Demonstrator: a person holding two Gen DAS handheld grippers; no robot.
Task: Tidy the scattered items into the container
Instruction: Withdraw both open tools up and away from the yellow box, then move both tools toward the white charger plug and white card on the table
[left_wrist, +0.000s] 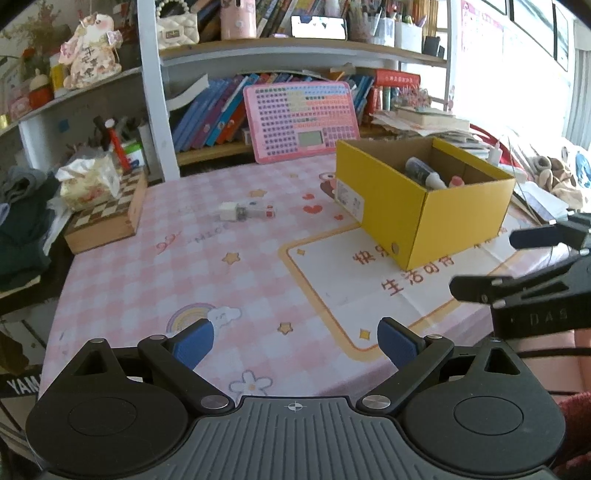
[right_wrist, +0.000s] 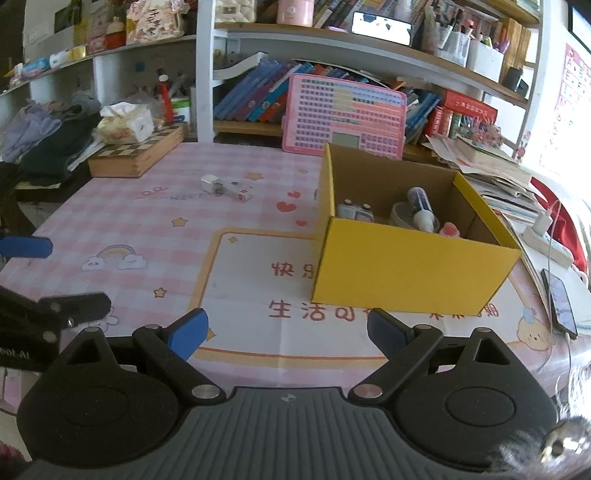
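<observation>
Both empty, jaws apart: left gripper (left_wrist: 295, 347), right gripper (right_wrist: 287, 332). Far ahead-left, plug (left_wrist: 232, 212) touching tube (left_wrist: 260, 213); box (right_wrist: 413, 273) ahead-right. Best straddling plug squarely, closing gently.

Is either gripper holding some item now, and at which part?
Nothing is held. The left gripper and the right gripper are both open with nothing between their fingers.

Both mounted low behind open claws, looking forward over the pink worktop (left_wrist: 155, 266) toward the far bookshelf (right_wrist: 207, 74). Left wrist view set further left; right wrist view nearer the yellow box (right_wrist: 413, 273). Shared: box, worktop, shelf, each other's claw at the edge.
</observation>
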